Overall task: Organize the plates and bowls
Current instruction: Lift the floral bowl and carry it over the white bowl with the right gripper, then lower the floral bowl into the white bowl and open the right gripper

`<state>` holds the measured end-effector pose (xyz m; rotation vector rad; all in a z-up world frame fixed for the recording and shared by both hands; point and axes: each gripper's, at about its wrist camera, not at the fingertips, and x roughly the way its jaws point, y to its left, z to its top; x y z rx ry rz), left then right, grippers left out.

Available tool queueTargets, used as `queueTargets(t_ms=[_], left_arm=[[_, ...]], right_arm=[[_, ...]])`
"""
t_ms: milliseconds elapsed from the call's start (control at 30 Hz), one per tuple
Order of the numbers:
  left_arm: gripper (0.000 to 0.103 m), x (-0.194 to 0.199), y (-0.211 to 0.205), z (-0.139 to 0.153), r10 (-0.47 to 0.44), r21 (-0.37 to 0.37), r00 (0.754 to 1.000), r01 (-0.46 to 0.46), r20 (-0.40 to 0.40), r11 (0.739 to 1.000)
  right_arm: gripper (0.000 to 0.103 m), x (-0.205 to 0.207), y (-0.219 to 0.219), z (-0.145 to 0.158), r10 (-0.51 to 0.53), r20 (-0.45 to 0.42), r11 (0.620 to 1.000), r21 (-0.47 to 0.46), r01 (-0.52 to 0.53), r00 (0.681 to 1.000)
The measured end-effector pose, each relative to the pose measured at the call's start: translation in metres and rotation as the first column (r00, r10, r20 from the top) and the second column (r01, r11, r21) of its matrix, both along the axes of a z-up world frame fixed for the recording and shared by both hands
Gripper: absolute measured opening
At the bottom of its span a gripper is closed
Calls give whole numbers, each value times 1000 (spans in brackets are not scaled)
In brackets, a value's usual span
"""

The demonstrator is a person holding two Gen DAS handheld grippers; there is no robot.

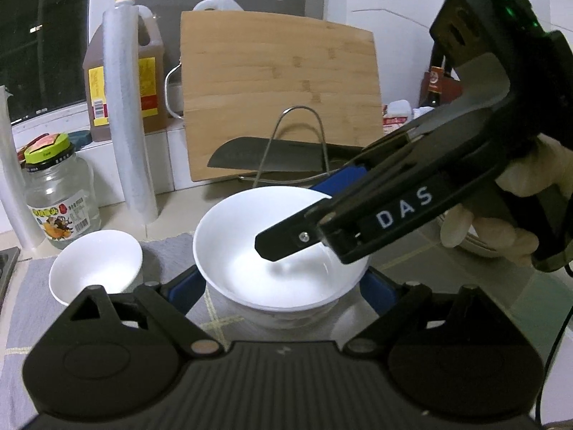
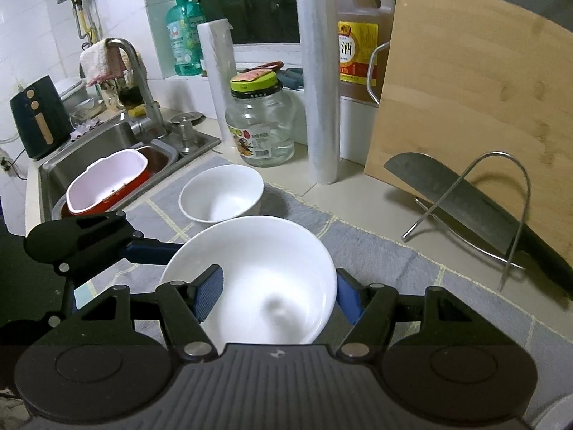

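A large white bowl (image 1: 275, 247) (image 2: 258, 279) rests on another white bowl (image 1: 272, 317) on the grey mat (image 2: 376, 251). My right gripper (image 2: 275, 295) (image 1: 322, 215) grips the large bowl's rim, one blue pad (image 2: 207, 295) inside and one outside. My left gripper (image 1: 283, 288) is open, its blue pads either side of the stacked bowls; it shows in the right wrist view (image 2: 143, 251). A small white bowl (image 1: 96, 265) (image 2: 222, 191) stands on the mat to the left.
A glass jar (image 2: 261, 122), two plastic-wrap rolls (image 2: 318, 82), an oil jug (image 2: 358, 32), a leaning bamboo cutting board (image 2: 476, 114) and a cleaver (image 2: 465, 200) on a wire rack (image 2: 508, 215) line the back. The sink (image 2: 89, 150) with a red-and-white container (image 2: 107, 182) lies left.
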<state>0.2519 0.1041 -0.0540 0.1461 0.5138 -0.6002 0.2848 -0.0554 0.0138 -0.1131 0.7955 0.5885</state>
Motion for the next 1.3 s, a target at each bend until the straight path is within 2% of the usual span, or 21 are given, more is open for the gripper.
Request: queueTargets(t_ms=[533,867,1300], left_arm=[[92,-48,-11,2,-77,-5,997,77,-12,997],[92,-64,-20,-5,-122,9,992,123,-36,992],[92,-69,-25,-19,-135,37,987,139,-87,990]], right_arm=[[73,-64,-16,10,-41,33,999,-23,42,999],[73,-87,-30,-1,-81,-8,996,-22,81,997],[73,-94,-34,-18,-98,-64,995,-23,97,993]])
